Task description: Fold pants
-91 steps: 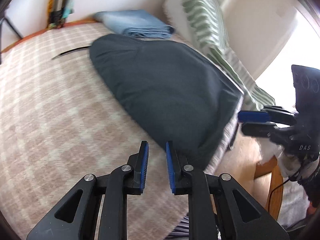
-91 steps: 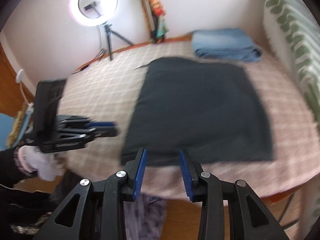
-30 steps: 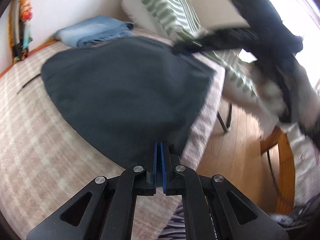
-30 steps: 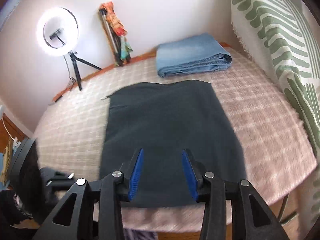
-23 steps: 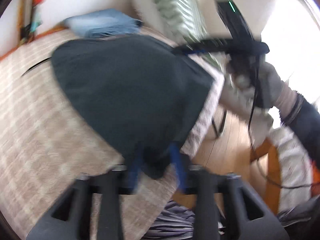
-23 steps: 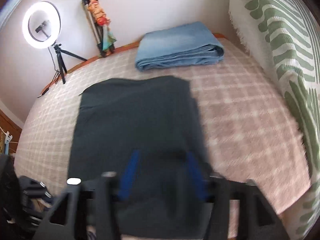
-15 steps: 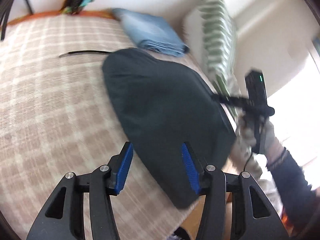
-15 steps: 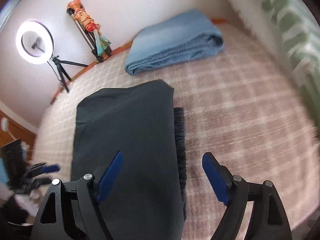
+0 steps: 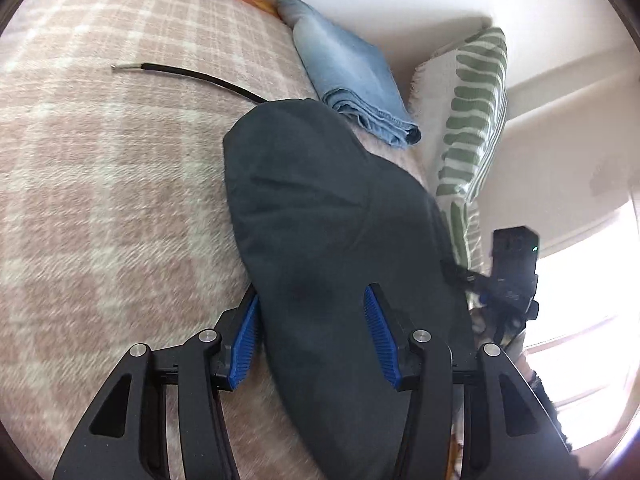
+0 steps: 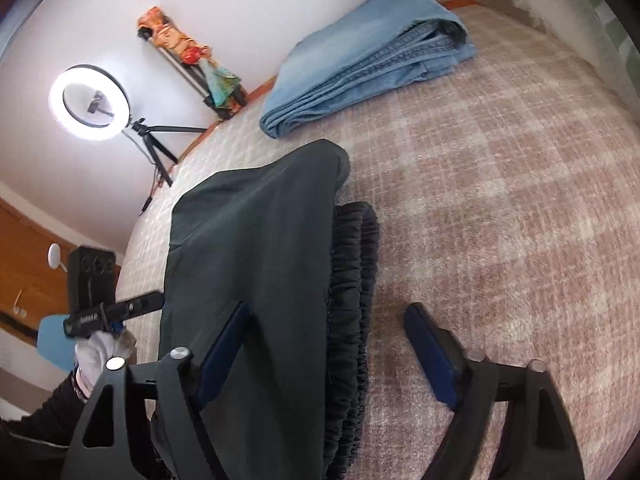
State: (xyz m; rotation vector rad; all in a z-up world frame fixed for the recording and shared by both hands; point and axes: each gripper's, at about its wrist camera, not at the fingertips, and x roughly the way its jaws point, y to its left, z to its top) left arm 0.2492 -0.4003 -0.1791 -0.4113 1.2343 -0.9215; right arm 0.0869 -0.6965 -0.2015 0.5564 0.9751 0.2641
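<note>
The dark grey pants (image 9: 320, 216) lie folded on the pink checked bed cover (image 9: 100, 200). In the right wrist view the pants (image 10: 256, 256) show a gathered elastic waistband (image 10: 352, 288) along their right edge. My left gripper (image 9: 312, 340) is open, its jaws standing wide apart over the near left edge of the pants. My right gripper (image 10: 324, 348) is open over the waistband edge, holding nothing. The right gripper also shows in the left wrist view (image 9: 476, 280), and the left gripper in the right wrist view (image 10: 156, 300).
Folded blue jeans (image 10: 368, 52) lie at the far end of the bed. A black cord (image 9: 192, 76) lies on the cover beside the pants. A green striped cushion (image 9: 472, 120) stands on the right. A ring light (image 10: 90, 100) on a tripod stands by the wall.
Both grippers moved up the bed, carrying the near end of the pants over into a fold. The left gripper, shut a second ago, opened wide. The right gripper opened wider.
</note>
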